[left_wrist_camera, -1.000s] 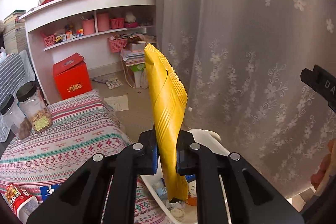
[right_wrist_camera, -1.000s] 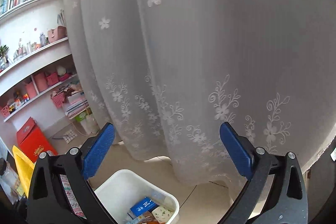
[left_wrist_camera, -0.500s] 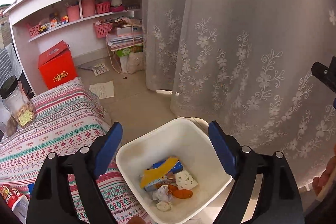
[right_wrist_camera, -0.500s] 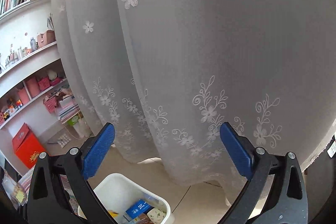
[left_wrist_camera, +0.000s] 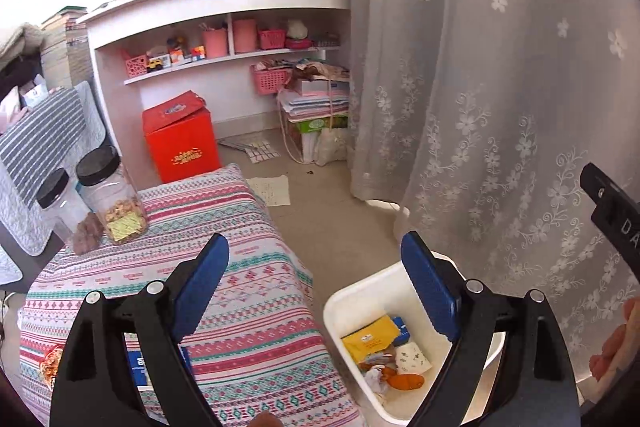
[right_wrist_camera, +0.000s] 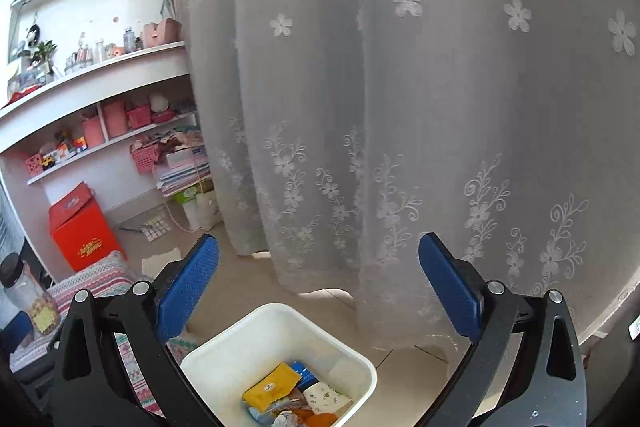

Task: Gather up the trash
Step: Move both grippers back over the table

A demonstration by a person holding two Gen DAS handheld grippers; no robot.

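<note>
A white trash bin [left_wrist_camera: 352, 297] stands on the floor beside the table with the striped cloth [left_wrist_camera: 240, 291]. A yellow wrapper [left_wrist_camera: 370, 341] lies in it among other scraps; it also shows in the right wrist view [right_wrist_camera: 272, 389], inside the same bin [right_wrist_camera: 224, 355]. My left gripper [left_wrist_camera: 316, 283] is open and empty, above the table edge and the bin. My right gripper [right_wrist_camera: 318, 279] is open and empty, above the bin. On the table near me lie a blue packet [left_wrist_camera: 138, 367] and a red snack bag [left_wrist_camera: 50, 367].
Two black-lidded clear jars [left_wrist_camera: 110, 199] stand at the table's far left. A lace curtain [left_wrist_camera: 480, 107] hangs right of the bin. A red box [left_wrist_camera: 182, 143], a paper sheet [left_wrist_camera: 272, 189] and stacked books lie on the floor before white shelves [left_wrist_camera: 224, 3].
My left gripper opened and dropped the yellow wrapper into the bin, then swung left and up toward the table. My right gripper stayed open and tilted down toward the bin.
</note>
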